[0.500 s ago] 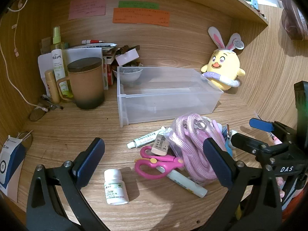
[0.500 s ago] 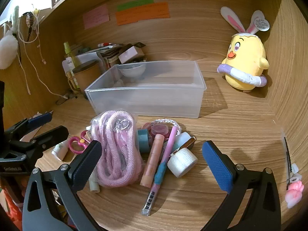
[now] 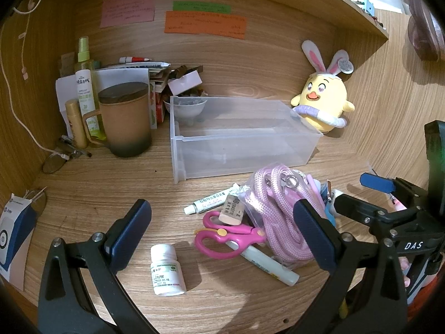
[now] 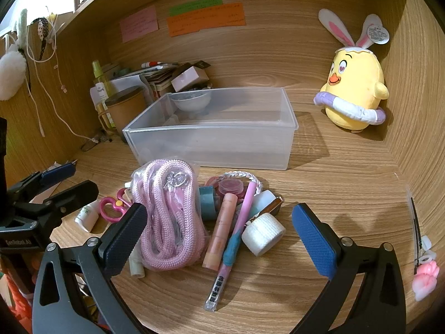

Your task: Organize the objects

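A clear plastic bin (image 3: pixel 244 139) (image 4: pixel 211 139) stands on the wooden desk, with nothing in it that I can see. In front of it lies a pile: a bagged pink rope (image 3: pixel 278 217) (image 4: pixel 167 217), pink scissors (image 3: pixel 225 233), a white tube (image 3: pixel 211 201), a white pill bottle (image 3: pixel 167 270), a pink pen (image 4: pixel 236 231), a peach stick (image 4: pixel 221 231), a white tape roll (image 4: pixel 262 233). My left gripper (image 3: pixel 222 239) is open and empty above the scissors. My right gripper (image 4: pixel 219 239) is open and empty above the pen and stick.
A yellow chick plush (image 3: pixel 322 103) (image 4: pixel 353 89) sits at the back right. A brown lidded mug (image 3: pixel 125 119), spray bottle (image 3: pixel 84 83), papers and a small bowl (image 3: pixel 189 107) crowd the back left. A blue-white box (image 3: pixel 14 233) is at the left edge.
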Tool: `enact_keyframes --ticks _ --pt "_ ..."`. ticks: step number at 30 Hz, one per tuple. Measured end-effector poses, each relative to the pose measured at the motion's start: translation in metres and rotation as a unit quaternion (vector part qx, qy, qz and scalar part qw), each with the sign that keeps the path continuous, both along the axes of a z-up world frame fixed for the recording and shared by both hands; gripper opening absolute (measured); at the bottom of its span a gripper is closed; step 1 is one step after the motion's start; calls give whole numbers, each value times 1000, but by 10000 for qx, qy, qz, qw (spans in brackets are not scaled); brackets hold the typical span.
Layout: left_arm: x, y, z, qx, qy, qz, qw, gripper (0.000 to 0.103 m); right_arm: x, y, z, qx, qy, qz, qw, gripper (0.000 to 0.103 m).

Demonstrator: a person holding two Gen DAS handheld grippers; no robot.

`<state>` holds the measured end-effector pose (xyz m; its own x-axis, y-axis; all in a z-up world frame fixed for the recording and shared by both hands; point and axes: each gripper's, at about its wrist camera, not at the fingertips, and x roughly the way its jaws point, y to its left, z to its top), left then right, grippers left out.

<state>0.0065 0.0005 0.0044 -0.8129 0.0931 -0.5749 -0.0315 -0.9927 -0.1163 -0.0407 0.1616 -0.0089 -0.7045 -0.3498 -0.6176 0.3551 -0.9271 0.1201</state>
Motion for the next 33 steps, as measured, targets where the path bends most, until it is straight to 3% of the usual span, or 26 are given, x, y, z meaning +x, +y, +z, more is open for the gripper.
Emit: enact_keyframes --ticks 6,19,23,28,33 --pt "1 -4 1 92 13 -38 9999 103 0 0 0 -2 4 0 10000 103" --pt "5 0 1 -91 83 41 9999 103 2 -1 0 40 119 -11 9999 103" --pt "6 -6 1 -145 25 97 9998 85 0 10 -1 -45 107 -169 9998 103" --pt "11 -24 -2 -137 -44 390 9991 82 -4 33 -1 -144 109 -465 9988 96" --pt "13 -42 -15 -82 -314 622 9975 73 -7 48 -6 29 56 -688 9976 84"
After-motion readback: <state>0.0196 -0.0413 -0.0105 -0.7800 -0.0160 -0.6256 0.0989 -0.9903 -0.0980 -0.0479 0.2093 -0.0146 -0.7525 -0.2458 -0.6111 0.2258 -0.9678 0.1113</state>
